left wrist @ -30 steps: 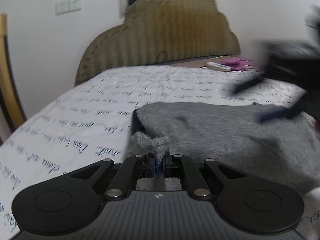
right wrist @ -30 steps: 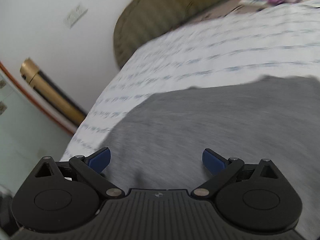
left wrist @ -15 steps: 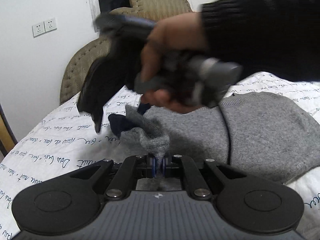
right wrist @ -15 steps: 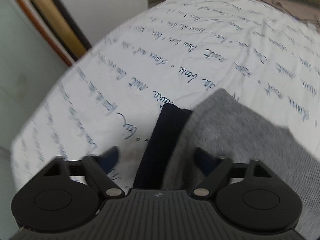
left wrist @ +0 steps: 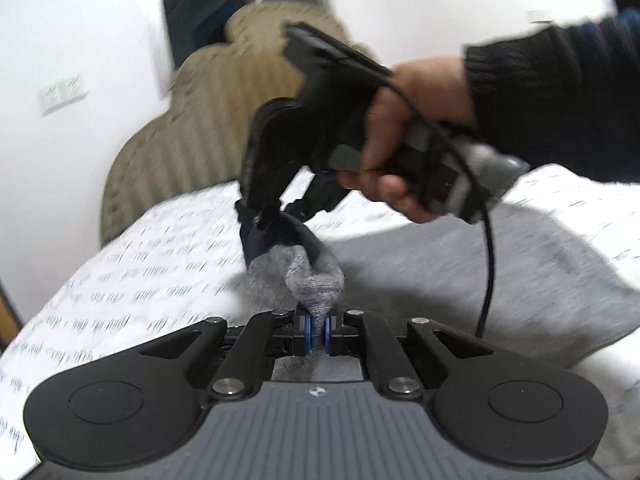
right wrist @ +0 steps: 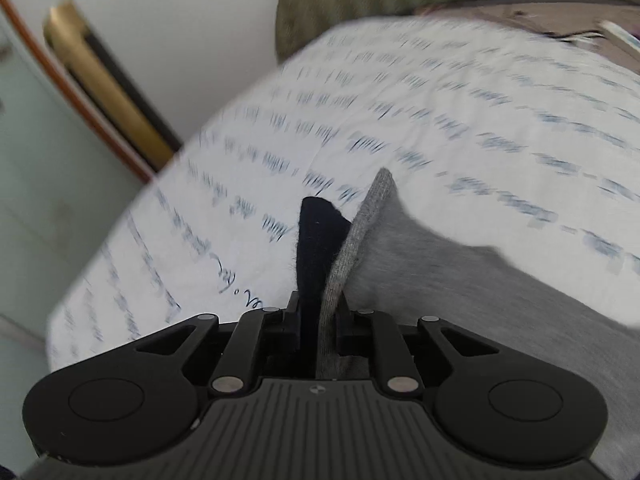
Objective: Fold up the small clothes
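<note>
A second ago the right gripper (right wrist: 318, 328) hung wide above the grey knit sweater (right wrist: 460, 280); its jaws have just been closing and now pinch the navy cuff (right wrist: 316, 236). The left gripper (left wrist: 317, 330) clamps bunched fuzzy knit over the script-printed sheet (left wrist: 152, 280)

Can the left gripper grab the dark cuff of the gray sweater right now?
Probably not. The left gripper is already shut on a bunch of the gray sweater, and the right gripper, its jaws just closed, is clamped on the dark cuff.
</note>
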Motion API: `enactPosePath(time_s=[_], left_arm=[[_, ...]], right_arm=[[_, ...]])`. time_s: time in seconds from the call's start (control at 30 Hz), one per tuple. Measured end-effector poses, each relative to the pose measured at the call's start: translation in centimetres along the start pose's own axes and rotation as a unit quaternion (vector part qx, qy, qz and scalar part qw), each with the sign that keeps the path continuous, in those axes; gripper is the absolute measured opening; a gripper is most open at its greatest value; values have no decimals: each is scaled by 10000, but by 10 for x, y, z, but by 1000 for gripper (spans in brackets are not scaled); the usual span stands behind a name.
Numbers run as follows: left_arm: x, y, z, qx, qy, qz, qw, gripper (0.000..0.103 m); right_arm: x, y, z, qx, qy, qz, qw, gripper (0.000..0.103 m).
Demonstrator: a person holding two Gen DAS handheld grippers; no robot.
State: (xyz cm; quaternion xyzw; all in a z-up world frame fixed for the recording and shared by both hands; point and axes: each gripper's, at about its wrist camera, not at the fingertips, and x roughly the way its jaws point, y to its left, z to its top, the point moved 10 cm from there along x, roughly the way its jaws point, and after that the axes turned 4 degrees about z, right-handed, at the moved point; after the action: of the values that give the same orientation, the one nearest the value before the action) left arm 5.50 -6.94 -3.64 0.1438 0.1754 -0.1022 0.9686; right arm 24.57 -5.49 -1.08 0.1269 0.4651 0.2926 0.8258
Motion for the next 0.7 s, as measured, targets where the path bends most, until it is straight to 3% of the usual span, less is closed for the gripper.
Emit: enactPosePath(time_s=[0.17,0.33,0.43,0.5,0.57,0.63,0.7], left_arm=[[-14,-53,26,256,-372,-605,9971,6],[-26,-120,18,698,-340,-1287,9886,6],[-23,-149,-7,1182,-105,-1469,9820,6],[-19,-157,-19,1371,10,-1447,9799,6],[-18,-163,-20,1437,57,-1391,9798,6],[-17,-166,-16,1450,68,-1331,9804,6],[-16,-170,-14,1509,52,-1276,9803,6]], right_arm=[[-94,-58,-25,582,-734,43,9956,17],[-153,-133,-92,1453,-1131,-186,9827,17],[-155,-169,-124,1904,-1208,-235,9739,17],[-150,-175,-135,2132,-1255,54,9689,19],[-149,-178,-136,2320,-1371,269,9626,24],[-151,-181,-131,2425,-1421,381,9589,39],[-151,-179,-125,2406,-1522,428,9577,42]])
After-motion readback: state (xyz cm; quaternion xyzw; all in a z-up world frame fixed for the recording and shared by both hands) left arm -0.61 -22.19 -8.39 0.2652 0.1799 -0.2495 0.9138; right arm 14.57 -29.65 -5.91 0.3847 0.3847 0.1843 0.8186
